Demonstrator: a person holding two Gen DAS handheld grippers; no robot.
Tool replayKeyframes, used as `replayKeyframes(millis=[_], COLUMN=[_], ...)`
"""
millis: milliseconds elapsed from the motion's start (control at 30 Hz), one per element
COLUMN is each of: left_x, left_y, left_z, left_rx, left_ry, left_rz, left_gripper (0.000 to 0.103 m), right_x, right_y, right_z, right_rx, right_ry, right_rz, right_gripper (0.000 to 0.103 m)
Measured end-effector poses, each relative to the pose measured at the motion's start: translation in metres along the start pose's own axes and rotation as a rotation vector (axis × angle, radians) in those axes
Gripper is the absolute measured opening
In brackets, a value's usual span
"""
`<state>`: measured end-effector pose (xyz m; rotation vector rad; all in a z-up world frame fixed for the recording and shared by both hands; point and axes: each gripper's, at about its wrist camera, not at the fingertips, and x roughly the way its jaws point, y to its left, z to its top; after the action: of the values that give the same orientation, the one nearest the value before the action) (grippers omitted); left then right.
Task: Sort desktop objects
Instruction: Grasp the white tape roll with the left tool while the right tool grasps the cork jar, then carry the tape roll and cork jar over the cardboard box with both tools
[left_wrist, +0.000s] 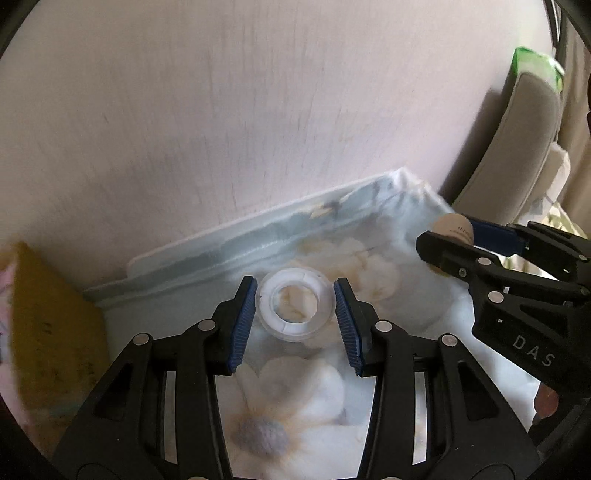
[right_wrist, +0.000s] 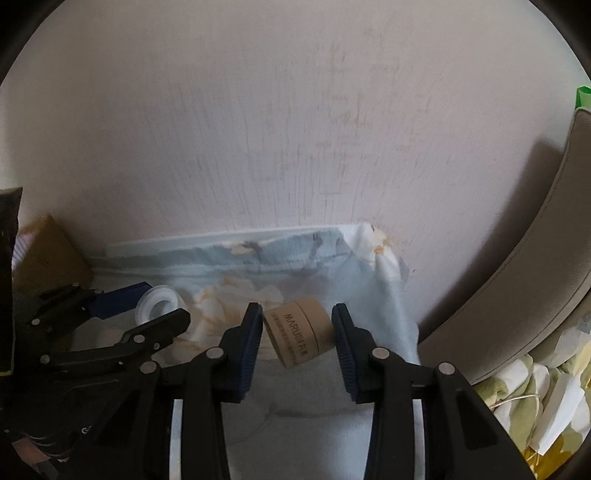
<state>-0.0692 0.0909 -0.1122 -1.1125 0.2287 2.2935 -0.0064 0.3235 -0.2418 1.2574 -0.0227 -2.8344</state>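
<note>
The left gripper (left_wrist: 295, 317) clamps a translucent white plastic tape ring (left_wrist: 293, 308) between narrowly parted blue pads, above the floral-printed pale blue cloth (left_wrist: 295, 398). The right gripper (right_wrist: 295, 339) likewise pinches a small tan cardboard cylinder with printed lettering (right_wrist: 297, 332), tilted, in the air beside it. Both items seem picked up; neither is placed yet, and no destination shows clearly, so sorting looks mid-way.

surface: floral cloth (left_wrist: 295, 398) | on it: yellow sponge (left_wrist: 48, 325), at left edge
</note>
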Motion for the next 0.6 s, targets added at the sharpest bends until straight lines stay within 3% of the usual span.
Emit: replayKeyframes(millis=[167, 333, 400, 433, 567, 600], left_x=[-0.055, -0.115, -0.143, -0.128, -0.169, -0.144], left_y=[-0.01, -0.001, 0.011, 0.019, 0.05, 0.07], left_z=[0.026, 0.05, 0.057, 0.064, 0.062, 0.08], left_rx=[-0.013, -0.052, -0.057, -0.061, -0.11, -0.122], left_ry=[-0.032, -0.031, -0.049, -0.055, -0.091, -0.095], left_rz=[-0.014, -0.051, -0.026, -0.015, 0.055, 0.072], left_gripper=[0.039, 0.039, 0.039, 0.039, 0.039, 0.039], right_x=[-0.04, -0.082, -0.099, -0.107, -0.128, -0.131], right_y=[0.005, 0.036, 0.049, 0.059, 0.104, 0.121], right_z=[0.02, 0.065, 0.079, 0.085, 0.102, 0.106], right_rx=[-0.015, -0.094, -0.13, -0.153, -0.234, -0.257], right_ry=[0.002, -0.008, -0.018, -0.025, -0.055, -0.059], right_rz=[0.022, 0.087, 0.117, 0.131, 0.204, 0.228], right_gripper=[0.035, 0.035, 0.035, 0.035, 0.035, 0.035])
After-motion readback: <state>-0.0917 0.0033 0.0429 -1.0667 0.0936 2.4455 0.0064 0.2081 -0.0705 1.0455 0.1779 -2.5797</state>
